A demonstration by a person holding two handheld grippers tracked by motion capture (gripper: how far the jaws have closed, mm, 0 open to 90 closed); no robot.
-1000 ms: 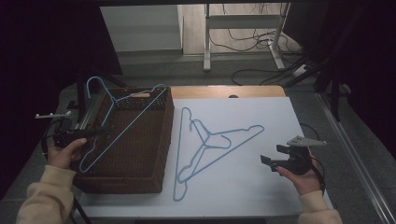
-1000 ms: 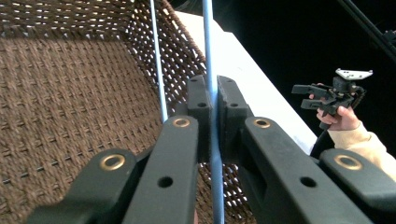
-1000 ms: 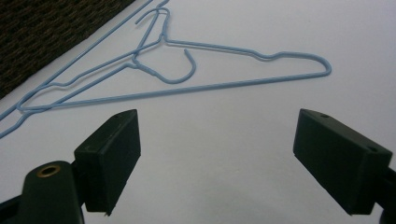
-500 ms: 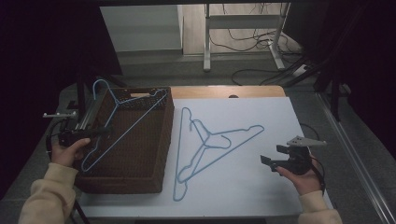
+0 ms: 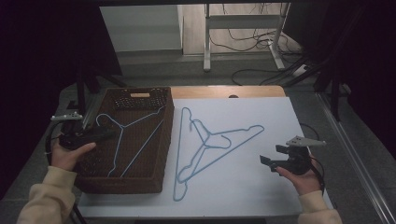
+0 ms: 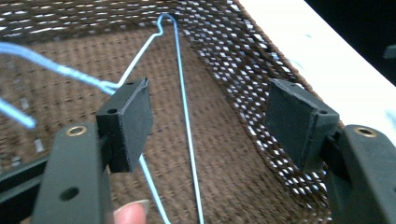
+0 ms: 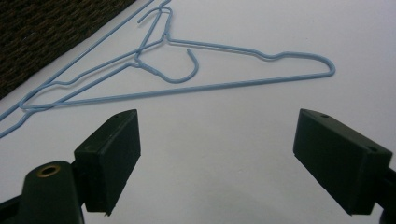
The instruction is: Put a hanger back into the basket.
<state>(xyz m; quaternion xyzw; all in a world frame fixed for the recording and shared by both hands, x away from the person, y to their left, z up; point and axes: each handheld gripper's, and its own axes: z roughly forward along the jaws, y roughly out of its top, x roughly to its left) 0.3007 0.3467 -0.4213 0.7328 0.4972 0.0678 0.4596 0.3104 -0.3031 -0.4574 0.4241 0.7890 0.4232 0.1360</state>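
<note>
A brown woven basket (image 5: 140, 99) stands on the left part of the white table (image 5: 261, 112). A blue wire hanger (image 5: 122, 135) lies flat inside it, hook towards the left. My left gripper (image 5: 106, 134) hovers over the basket's left rim; its jaws have just been opening and stand open. In the left gripper view that hanger's wire (image 6: 184, 107) runs along the basket floor (image 6: 224, 154) below the gap of the left gripper (image 6: 210, 121), touching neither pad. Overlapping blue hangers (image 5: 210, 140) lie mid-table. My right gripper (image 5: 271, 157) rests open at the right, and the right gripper view shows the right gripper (image 7: 217, 158) with those hangers (image 7: 187, 79) beyond it.
The white surface to the right of the hangers is bare around my right hand. The table's front edge (image 5: 196, 217) lies close to both forearms. Behind the table a metal frame (image 5: 243, 21) stands on the floor, with cables (image 5: 261, 70) beside it.
The hanger that my left gripper held tilted above the basket's left side now lies flat inside the basket, let go. The left jaws have opened. The right gripper has not moved.
</note>
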